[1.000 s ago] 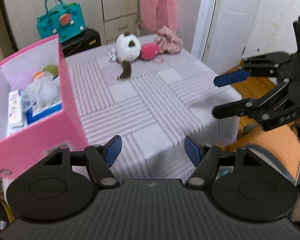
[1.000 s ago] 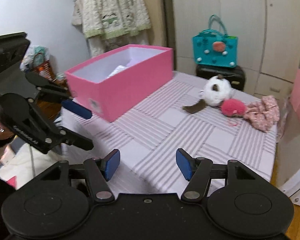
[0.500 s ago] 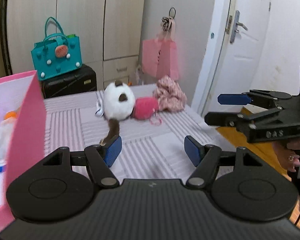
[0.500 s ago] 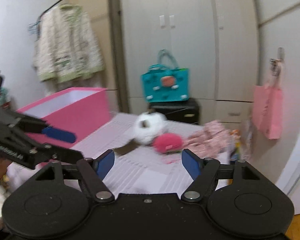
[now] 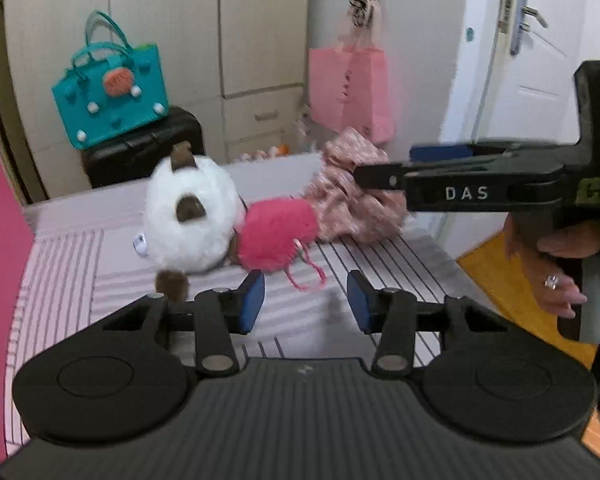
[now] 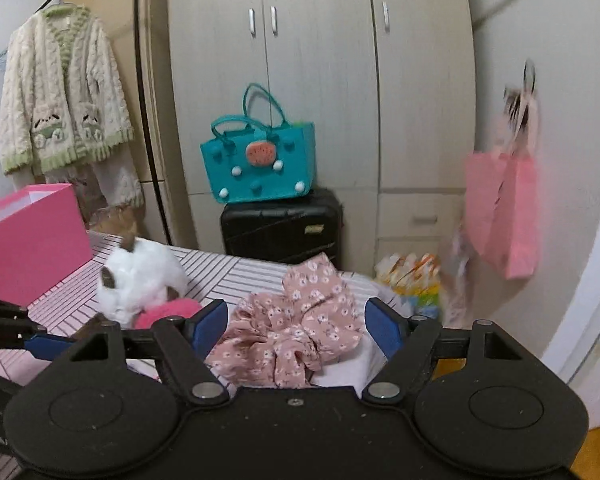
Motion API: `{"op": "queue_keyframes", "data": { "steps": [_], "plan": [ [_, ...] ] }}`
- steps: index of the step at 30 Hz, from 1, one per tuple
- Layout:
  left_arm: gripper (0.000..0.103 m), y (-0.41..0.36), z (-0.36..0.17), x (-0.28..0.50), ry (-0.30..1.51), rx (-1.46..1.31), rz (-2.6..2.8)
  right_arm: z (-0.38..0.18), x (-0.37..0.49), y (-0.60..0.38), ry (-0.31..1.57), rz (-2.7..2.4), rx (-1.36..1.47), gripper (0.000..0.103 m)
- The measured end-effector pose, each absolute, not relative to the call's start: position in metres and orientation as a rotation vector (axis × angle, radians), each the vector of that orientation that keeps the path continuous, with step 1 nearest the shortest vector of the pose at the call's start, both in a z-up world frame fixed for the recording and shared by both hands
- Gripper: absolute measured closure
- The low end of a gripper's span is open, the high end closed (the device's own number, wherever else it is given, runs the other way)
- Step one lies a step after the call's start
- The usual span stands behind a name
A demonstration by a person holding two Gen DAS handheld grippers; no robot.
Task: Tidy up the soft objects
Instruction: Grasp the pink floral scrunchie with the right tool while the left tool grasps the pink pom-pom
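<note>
The floral scrunchie (image 6: pixel 296 332) lies on the far right corner of the striped table (image 5: pixel 60 264), and in the right wrist view it sits at 12 o'clock from the right gripper (image 6: pixel 296 334), framed by its blue pads, which stand wide and touch nothing. At its 9 o'clock, touching it, is the pink pom-pom (image 5: pixel 276 236), and beyond that the white plush toy (image 5: pixel 192 216). We judge this the reach step: 3 soft things wait to go into the pink box (image 6: pixel 28 240) at the table's left. Next we must lower the right pads around the scrunchie and squeeze gently, since the cloth will bunch. The left gripper (image 5: pixel 306 306) is closing on nothing, the pom-pom's cord (image 5: pixel 306 276) just ahead of it, though blur makes that gap hard to judge. Against 1 second ago, both grippers have swung from the box end toward the toys, and the left claw has narrowed.
</note>
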State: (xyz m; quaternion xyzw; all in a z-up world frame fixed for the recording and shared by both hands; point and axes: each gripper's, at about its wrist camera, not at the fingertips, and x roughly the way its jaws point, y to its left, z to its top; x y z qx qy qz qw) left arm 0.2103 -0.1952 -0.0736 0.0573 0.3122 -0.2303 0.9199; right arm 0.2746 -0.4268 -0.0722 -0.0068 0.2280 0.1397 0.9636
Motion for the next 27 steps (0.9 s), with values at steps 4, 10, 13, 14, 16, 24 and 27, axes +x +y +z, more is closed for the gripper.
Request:
{"op": "queue_keyframes", "data": {
  "steps": [4,10,13,14,16,24,27],
  "plan": [
    [0.059,-0.198,-0.071,0.221,0.627,0.083,-0.482,-0.086,0.303,-0.439,0.503,0.356,0.125,0.023],
    [0.063,-0.194,-0.064,0.242,0.659,0.003,-0.507,-0.102,0.326,-0.431,0.575,0.399,0.18,0.041],
    [0.063,-0.197,-0.06,0.244,0.608,0.028,-0.472,-0.106,0.324,-0.423,0.583,0.414,0.103,0.07],
    [0.063,-0.198,-0.059,0.245,0.596,0.037,-0.462,-0.107,0.322,-0.421,0.582,0.408,0.066,0.08],
    [0.063,-0.201,-0.058,0.247,0.584,0.056,-0.462,-0.11,0.315,-0.421,0.565,0.398,0.021,0.089],
    [0.06,-0.228,-0.067,0.249,0.59,0.247,-0.46,-0.105,0.293,-0.438,0.54,0.363,0.076,0.091],
    [0.057,-0.236,-0.07,0.253,0.576,0.298,-0.464,-0.107,0.296,-0.438,0.575,0.328,0.118,0.091]
  ]
}}
